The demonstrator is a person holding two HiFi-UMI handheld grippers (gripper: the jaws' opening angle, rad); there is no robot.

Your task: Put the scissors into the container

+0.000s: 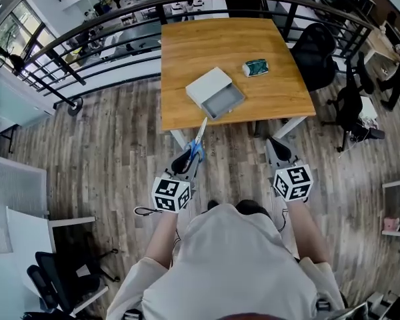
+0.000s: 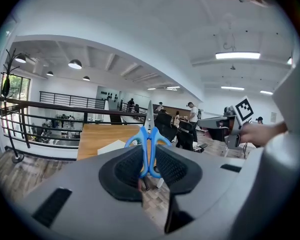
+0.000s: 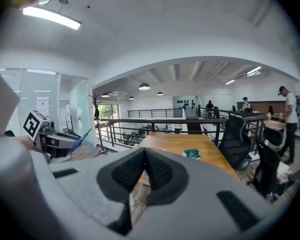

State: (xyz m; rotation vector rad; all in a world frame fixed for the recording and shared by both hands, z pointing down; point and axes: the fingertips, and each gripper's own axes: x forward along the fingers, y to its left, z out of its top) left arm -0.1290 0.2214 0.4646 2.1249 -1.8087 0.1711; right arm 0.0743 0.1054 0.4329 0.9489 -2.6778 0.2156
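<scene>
Blue-handled scissors stick out of my left gripper, blades pointing toward the wooden table. In the left gripper view the jaws are shut on the scissors' blue handles, with the silver blades upright above them. The container, a white box with an open grey drawer, lies on the table's near part, ahead of the scissors. My right gripper hangs over the floor in front of the table; its jaws are shut with nothing between them.
A small green packet lies on the table right of the container. A black railing runs behind the table. Black office chairs stand at the table's right. The person stands on wood flooring.
</scene>
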